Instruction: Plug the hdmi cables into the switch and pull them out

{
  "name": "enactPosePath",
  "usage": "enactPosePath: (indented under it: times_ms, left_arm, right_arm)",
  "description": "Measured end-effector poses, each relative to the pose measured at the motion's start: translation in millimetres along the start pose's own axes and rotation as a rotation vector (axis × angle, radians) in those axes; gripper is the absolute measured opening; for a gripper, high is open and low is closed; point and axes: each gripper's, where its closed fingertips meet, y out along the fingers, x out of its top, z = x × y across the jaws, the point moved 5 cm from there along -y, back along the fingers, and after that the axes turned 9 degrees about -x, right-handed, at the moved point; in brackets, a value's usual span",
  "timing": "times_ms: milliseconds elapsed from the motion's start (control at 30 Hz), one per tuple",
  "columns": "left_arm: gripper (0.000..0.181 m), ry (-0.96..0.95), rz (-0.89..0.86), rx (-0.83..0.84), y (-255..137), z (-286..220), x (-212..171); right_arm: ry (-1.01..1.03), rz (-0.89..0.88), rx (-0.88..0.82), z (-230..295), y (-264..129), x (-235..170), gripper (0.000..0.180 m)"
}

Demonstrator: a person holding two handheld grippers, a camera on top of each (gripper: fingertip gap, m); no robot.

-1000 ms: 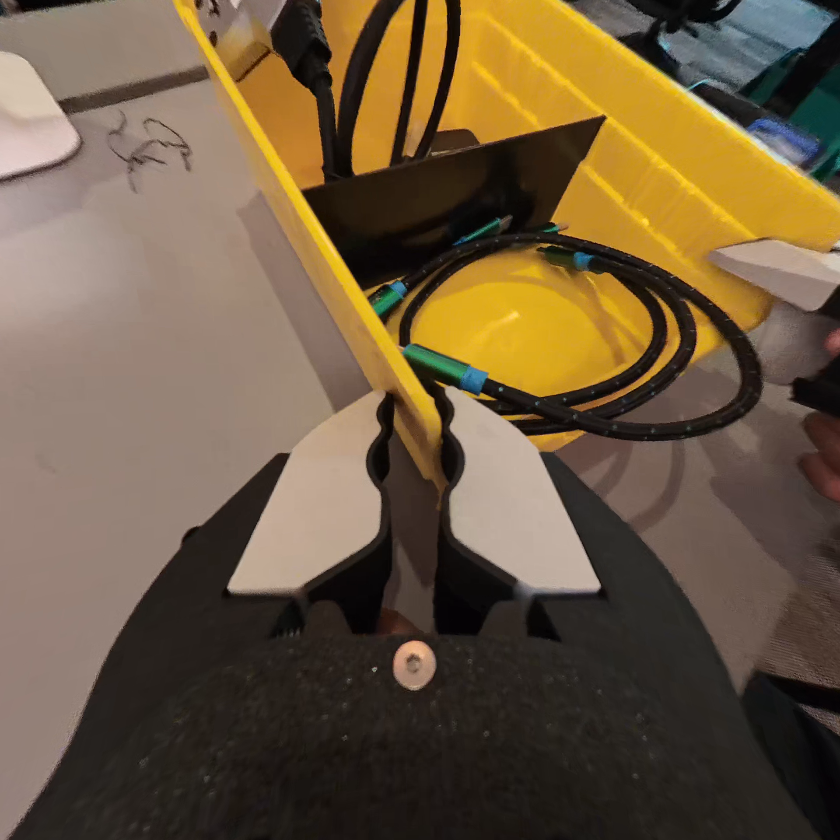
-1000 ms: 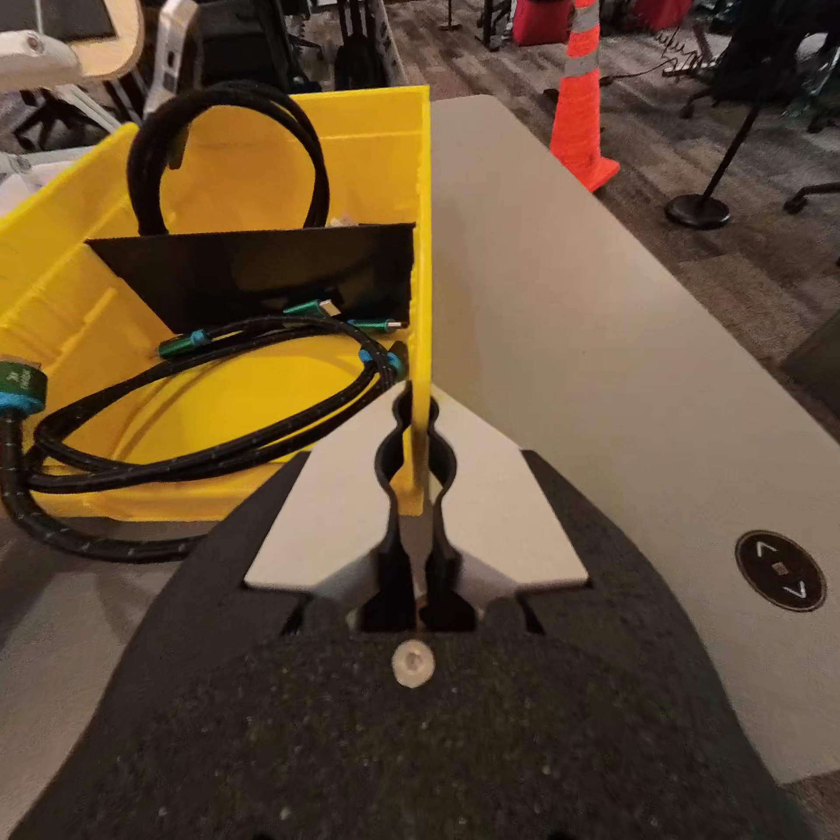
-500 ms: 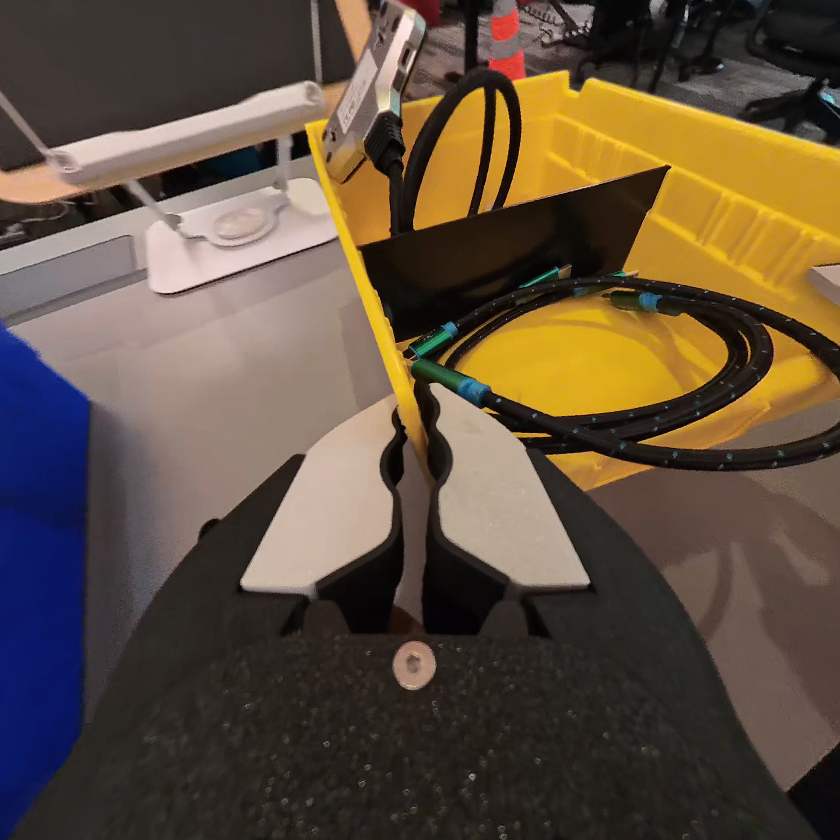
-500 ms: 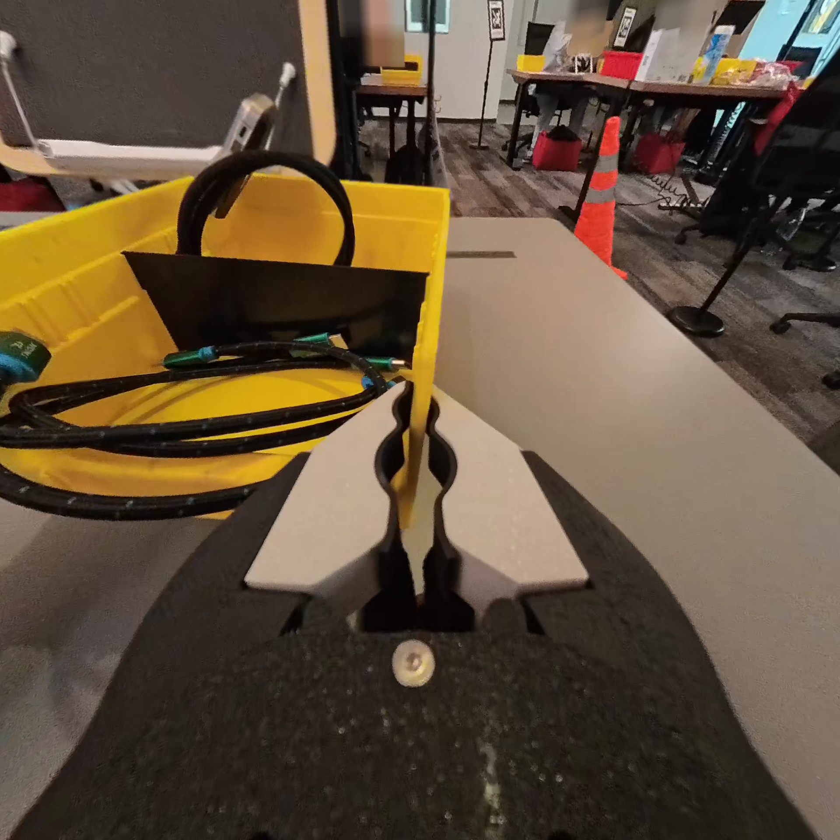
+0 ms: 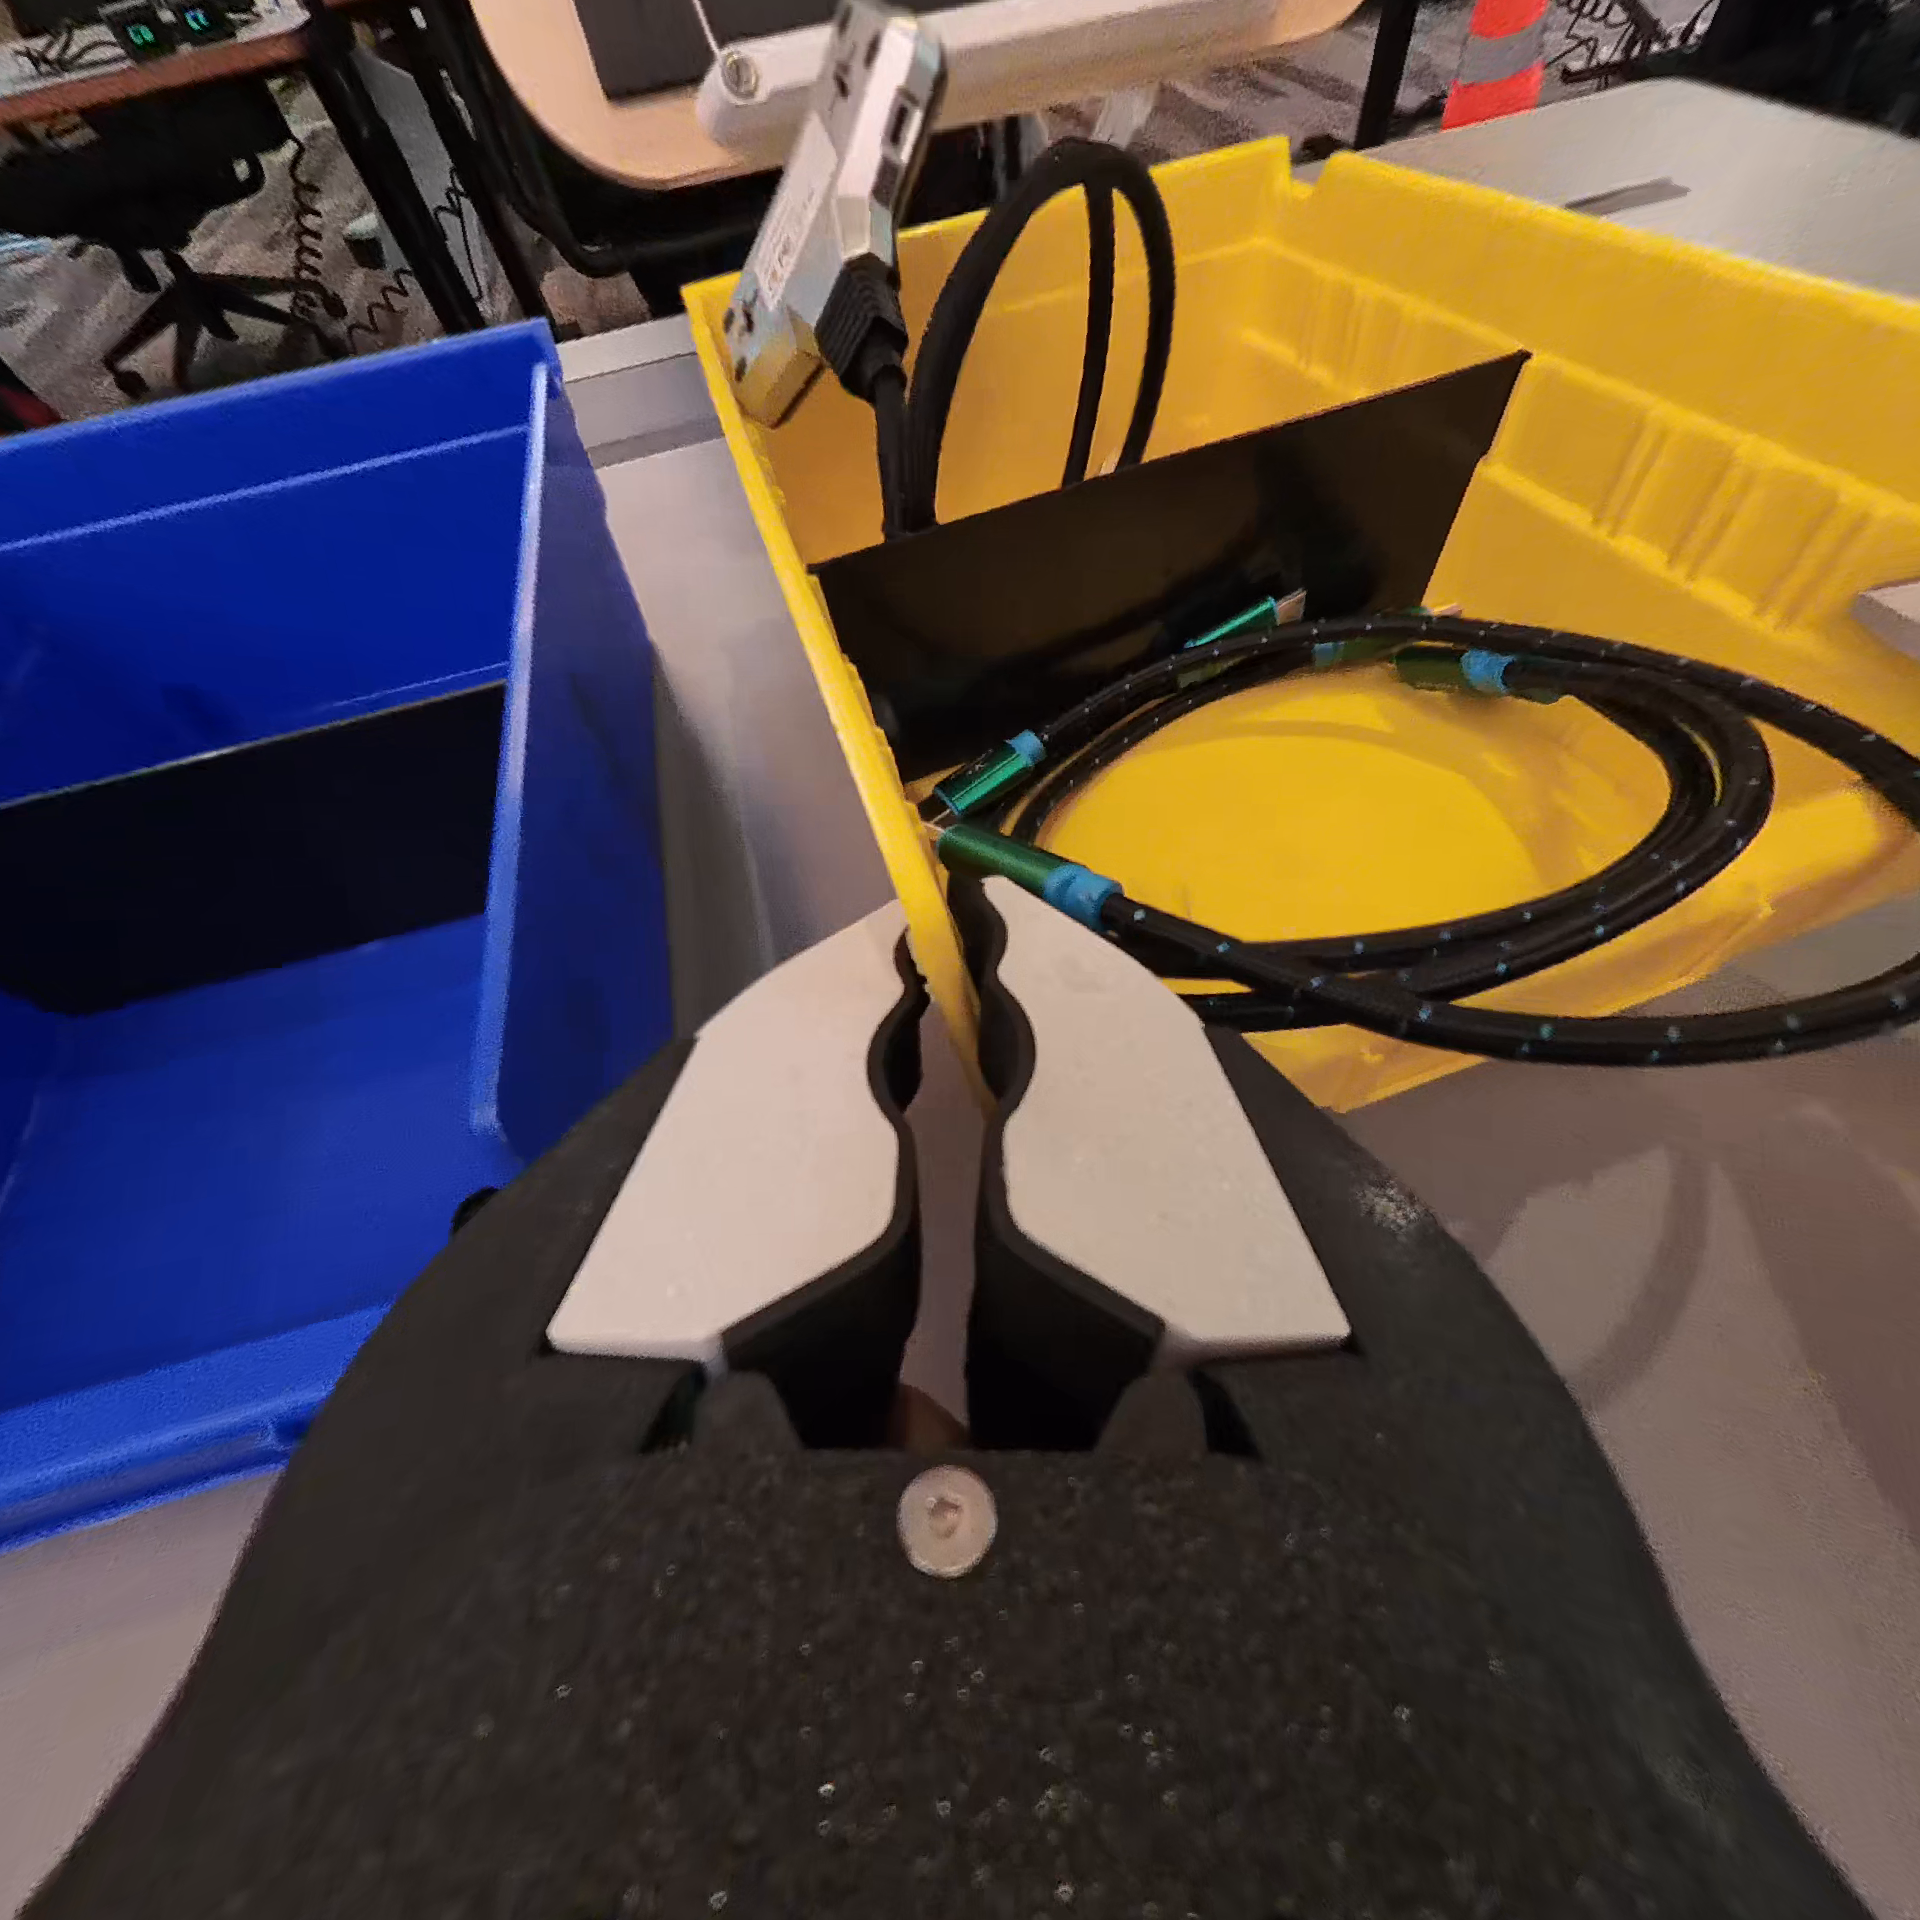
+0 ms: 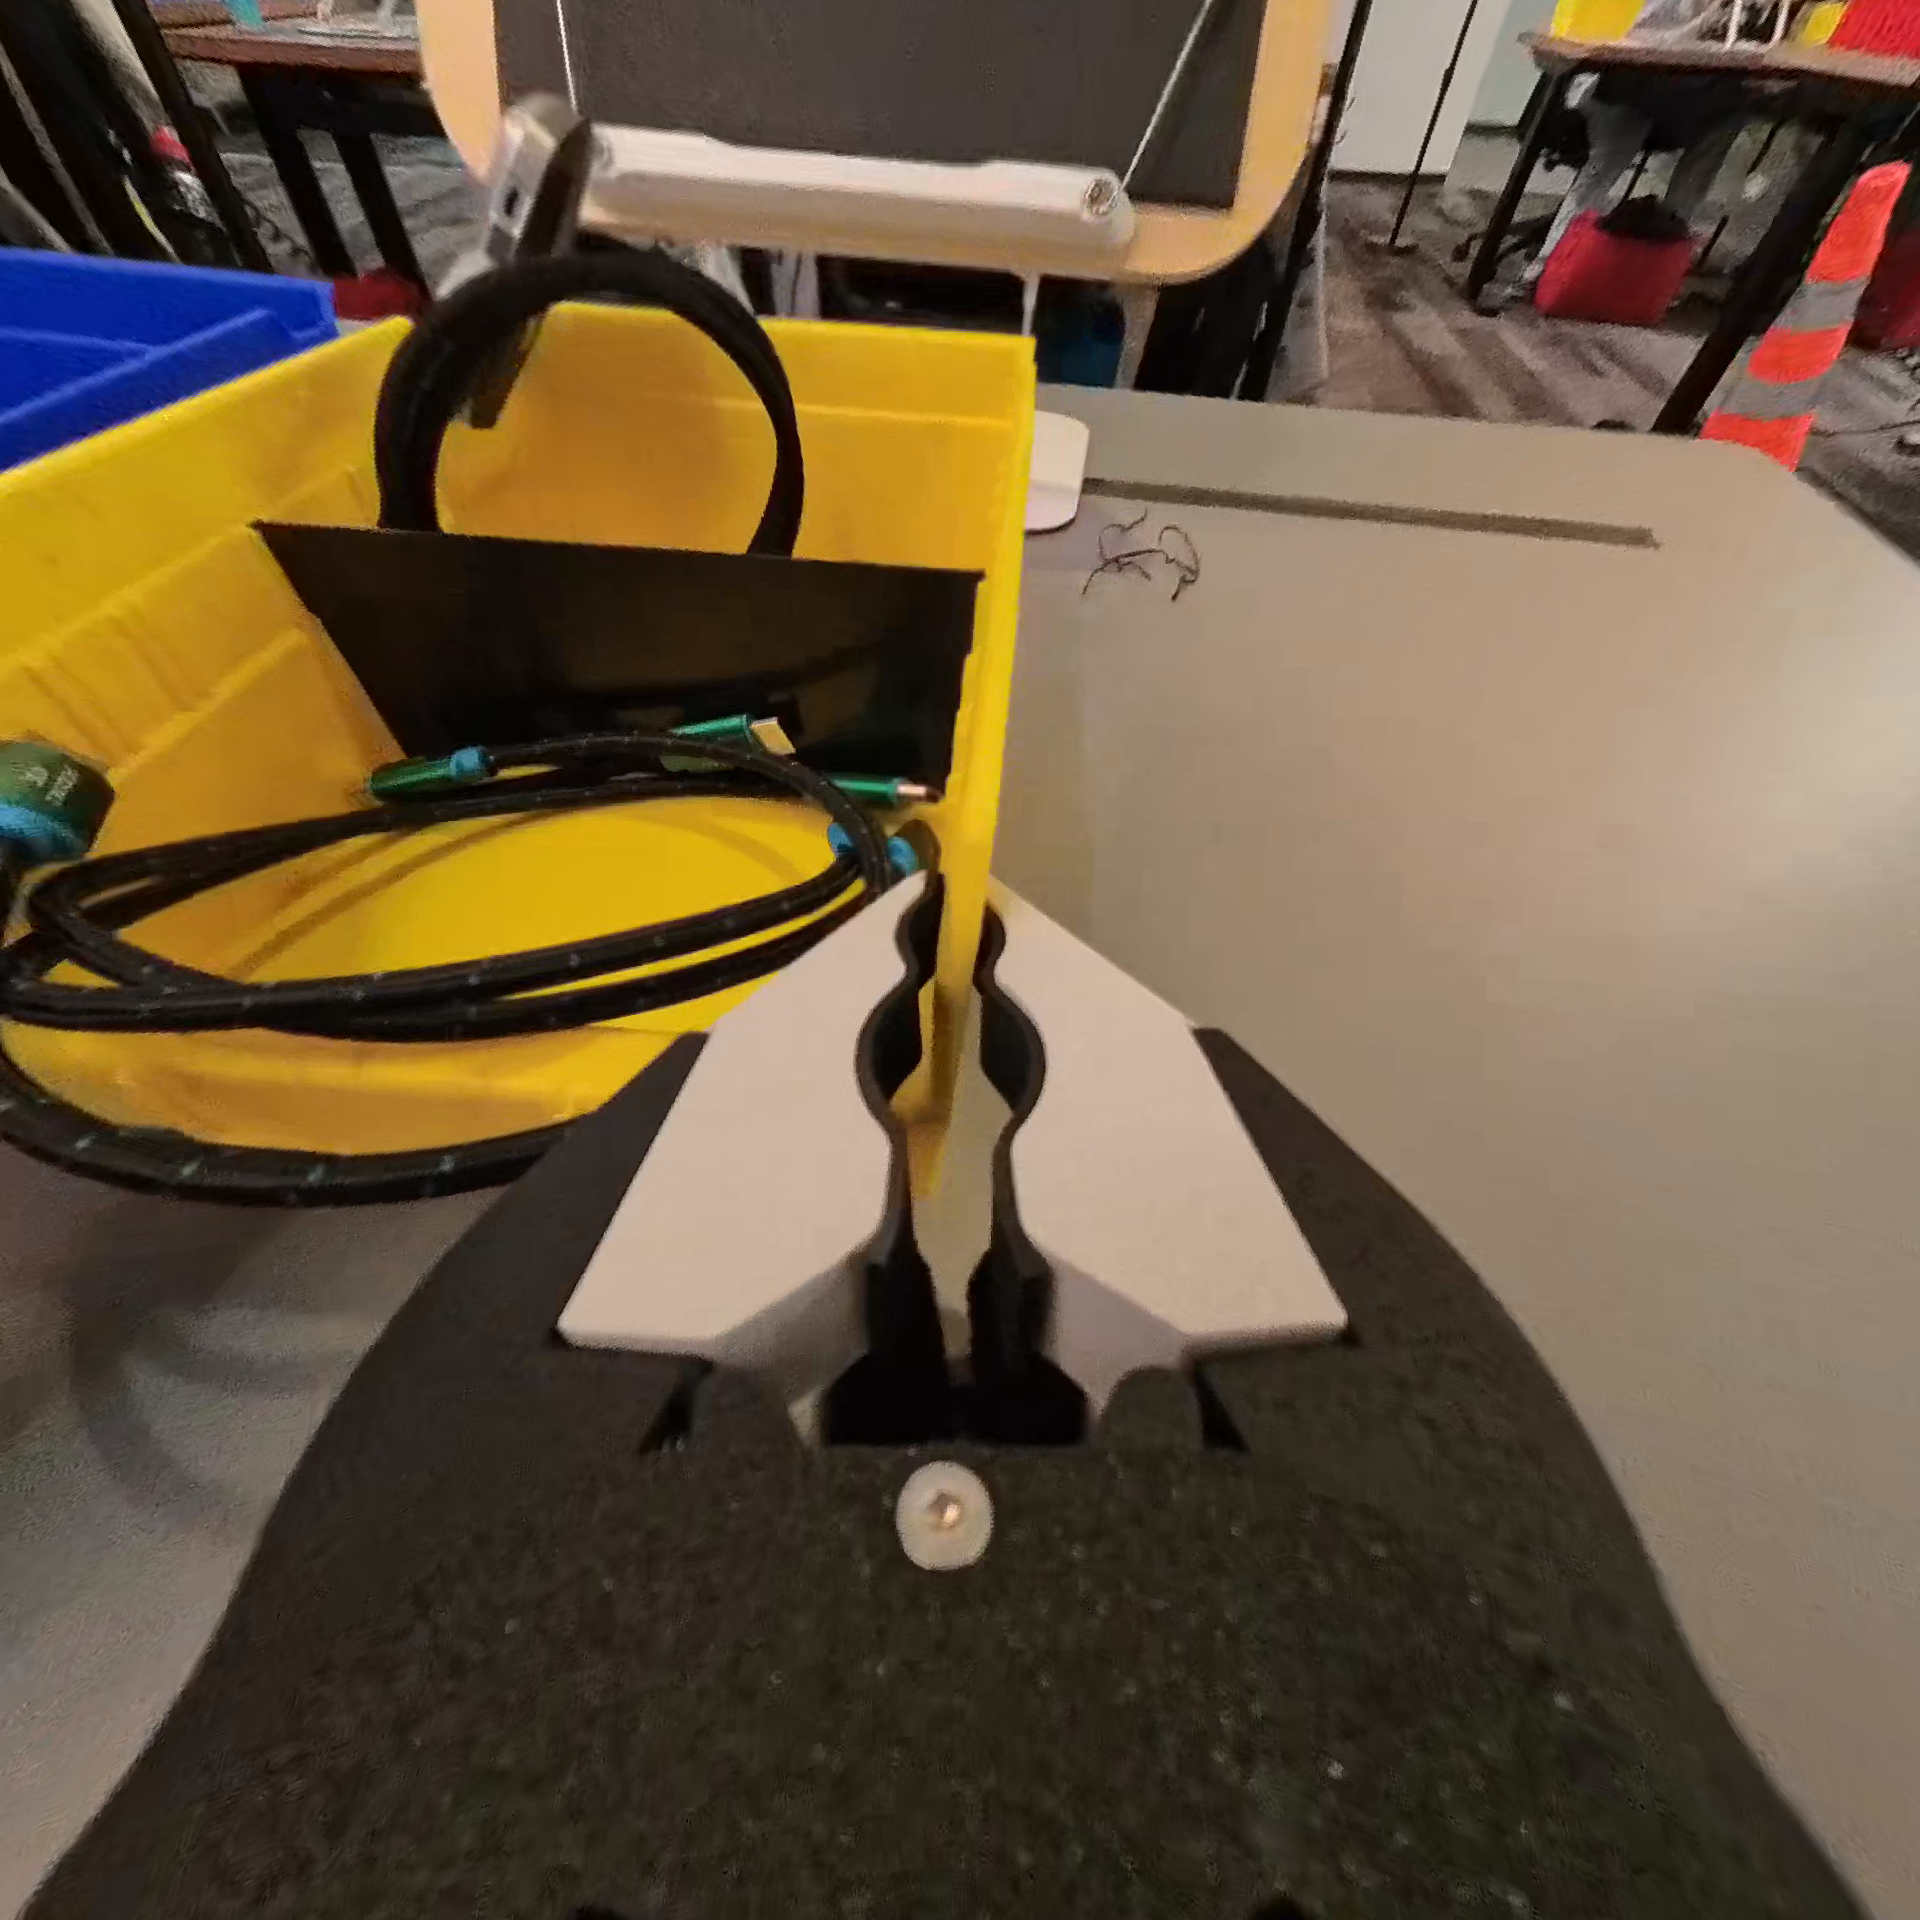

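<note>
A yellow bin holds coiled black braided HDMI cables with green plugs in front of a black divider. Behind the divider a silver switch leans on the bin's rim with a black looped cable plugged into it. My left gripper is shut on the bin's left wall. My right gripper is shut on the bin's right wall. The cables and the blurred switch also show in the right wrist view.
A blue bin with a dark divider stands close to the left of the yellow bin. A white lamp arm stands behind. The grey table extends to the right. An orange cone is on the floor beyond. Across from one pair of fingers to the other is roughly 20 cm.
Both grippers have stayed shut on the bin's walls while the bin and views swung round. The blue bin has come into view on the left and the lamp behind.
</note>
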Motion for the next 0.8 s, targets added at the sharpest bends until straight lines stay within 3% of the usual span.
enactPosePath:
  times_ms: [133, 200, 333, 467, 600, 800]
  left_arm:
    - [0.010, -0.024, 0.029, -0.091, 5, 0, -9]
    - [0.021, -0.048, 0.013, -0.225, -1, -8, -8]
    - [0.038, -0.230, -0.185, -0.397, -40, 7, 13]
    - [0.045, -0.267, -0.224, -0.220, -91, 74, 2]
    - [0.044, -0.337, -0.082, 0.012, -126, 168, -44]
    - [0.046, -0.371, 0.002, -0.011, -113, 241, -66]
  right_arm:
    - [0.006, 0.069, 0.077, 0, 9, -10, 0.005]
    - [0.017, 0.074, 0.118, -4, 10, -11, 0.005]
    - [0.092, 0.082, 0.338, -7, -7, -11, 0.027]
    - [0.134, 0.058, 0.440, -26, -27, -12, 0.028]
    - [0.080, 0.057, 0.460, -39, -44, -21, 0.028]
    - [-0.098, 0.022, 0.482, -22, -65, -27, 0.028]
